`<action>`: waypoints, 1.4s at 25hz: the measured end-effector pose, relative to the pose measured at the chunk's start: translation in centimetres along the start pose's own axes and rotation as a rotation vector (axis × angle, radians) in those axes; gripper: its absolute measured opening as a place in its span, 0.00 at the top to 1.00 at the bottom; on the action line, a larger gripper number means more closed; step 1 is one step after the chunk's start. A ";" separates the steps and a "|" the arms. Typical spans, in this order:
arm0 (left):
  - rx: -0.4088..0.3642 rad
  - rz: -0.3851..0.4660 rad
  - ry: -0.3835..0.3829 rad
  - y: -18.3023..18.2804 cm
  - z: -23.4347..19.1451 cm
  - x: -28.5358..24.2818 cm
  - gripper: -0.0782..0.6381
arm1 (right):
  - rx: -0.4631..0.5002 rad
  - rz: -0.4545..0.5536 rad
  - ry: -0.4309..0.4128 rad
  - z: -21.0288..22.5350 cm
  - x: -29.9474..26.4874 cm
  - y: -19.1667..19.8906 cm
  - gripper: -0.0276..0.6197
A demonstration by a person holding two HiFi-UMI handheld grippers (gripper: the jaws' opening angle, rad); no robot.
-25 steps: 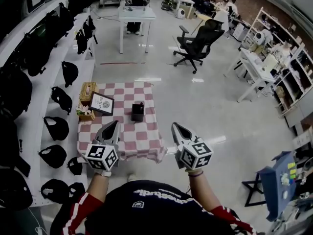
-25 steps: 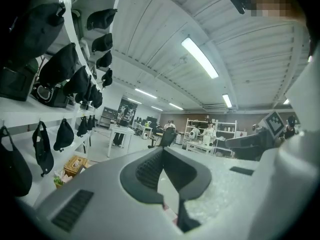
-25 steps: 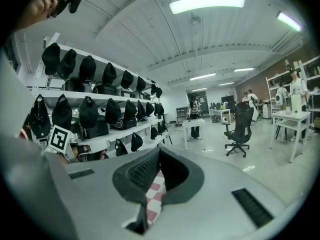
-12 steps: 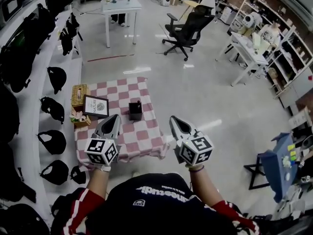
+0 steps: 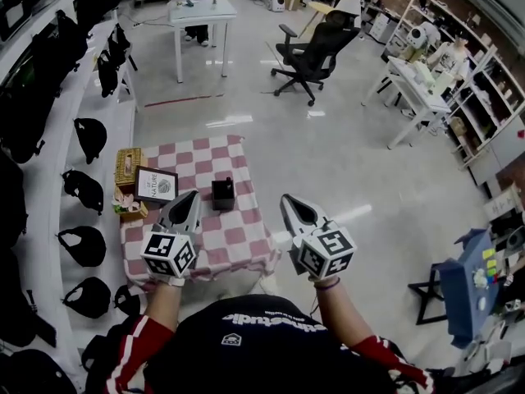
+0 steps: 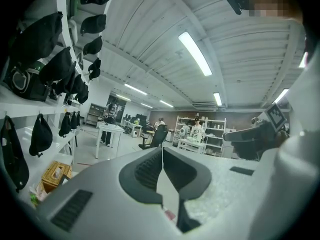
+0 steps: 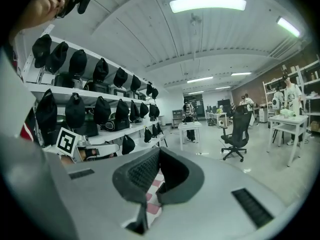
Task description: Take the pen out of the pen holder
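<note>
A small black pen holder stands upright on the low table with a red-and-white checkered cloth. Any pen in it is too small to make out. My left gripper hovers over the cloth's near part, just left of the holder, its jaws closed with nothing between them. My right gripper hangs past the table's right edge, over the floor, also shut and empty. In the left gripper view the gripper points into the room. The right gripper shows a bit of checkered cloth below its tips.
On the table's left side stand a framed picture, a wicker box and a small decoration. White shelves with black bags line the left. An office chair and a white desk stand farther off.
The head view has shifted, so the table and holder now sit a little lower and further left in it. Both grippers keep the same shut pose in front of the person.
</note>
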State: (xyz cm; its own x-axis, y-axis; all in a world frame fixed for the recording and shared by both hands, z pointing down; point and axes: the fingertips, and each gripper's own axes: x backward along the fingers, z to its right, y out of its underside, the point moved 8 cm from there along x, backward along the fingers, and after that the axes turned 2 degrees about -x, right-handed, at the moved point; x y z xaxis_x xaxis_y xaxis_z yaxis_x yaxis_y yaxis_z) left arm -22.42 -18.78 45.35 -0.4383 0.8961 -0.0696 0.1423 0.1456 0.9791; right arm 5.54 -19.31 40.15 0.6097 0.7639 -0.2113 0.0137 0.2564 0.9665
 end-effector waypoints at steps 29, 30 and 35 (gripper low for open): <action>-0.061 -0.037 0.114 1.0 2.6 -6.0 0.75 | -0.020 0.004 0.065 4.1 1.7 -0.3 0.96; -0.060 -0.042 0.115 1.4 2.5 -6.3 0.75 | -0.020 0.004 0.065 4.2 1.7 -0.2 0.96; -0.075 -0.076 0.105 3.2 1.7 -7.7 0.75 | -0.022 -0.005 0.063 4.6 1.4 0.2 0.96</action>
State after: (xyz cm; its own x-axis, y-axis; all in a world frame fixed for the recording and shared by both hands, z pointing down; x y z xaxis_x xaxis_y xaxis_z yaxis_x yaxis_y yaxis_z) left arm -17.06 -24.44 48.71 -0.5362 0.8344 -0.1277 0.0403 0.1765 0.9835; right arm 10.03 -20.89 40.69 0.5587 0.7981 -0.2255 -0.0013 0.2727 0.9621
